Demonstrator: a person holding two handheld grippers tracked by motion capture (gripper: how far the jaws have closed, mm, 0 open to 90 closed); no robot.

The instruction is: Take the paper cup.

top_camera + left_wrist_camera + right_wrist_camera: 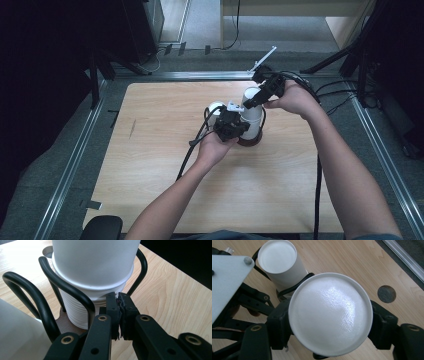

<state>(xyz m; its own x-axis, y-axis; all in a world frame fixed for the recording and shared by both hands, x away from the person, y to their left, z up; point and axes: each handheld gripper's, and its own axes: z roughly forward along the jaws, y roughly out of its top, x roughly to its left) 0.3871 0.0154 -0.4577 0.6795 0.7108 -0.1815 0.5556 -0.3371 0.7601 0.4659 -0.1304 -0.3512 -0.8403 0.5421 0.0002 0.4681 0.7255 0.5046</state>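
High view first: two forearms come in from the near edge of the wooden worktop (165,200), each hand carrying tongs. Nearest is the left tongs (231,125), low against a black wire cup holder (207,117) on a round brown base (250,141), about the middle of the worktop. In the left gripper view its jaws are pressed together with almost no gap — they sit just beside a wire loop of the holder (75,293) and under the rim of a ribbed white cup (82,312); whether they pinch a wire or anything else, I cannot tell.

Just beyond, a stack of white cups (252,112) stands upright in the holder, and a second white cup (216,107) shows beside it to the left.

Farther still, the right tongs (257,97) reaches in from the right at the top of the stack. In the right gripper view its jaws stand on either side of the top cup (330,313), seen bottom-up as a white disc, pads against its wall — a grip on the cup. Behind it the other cup (279,257) stands upright, and a dark round hole (386,293) marks the worktop off to the right.
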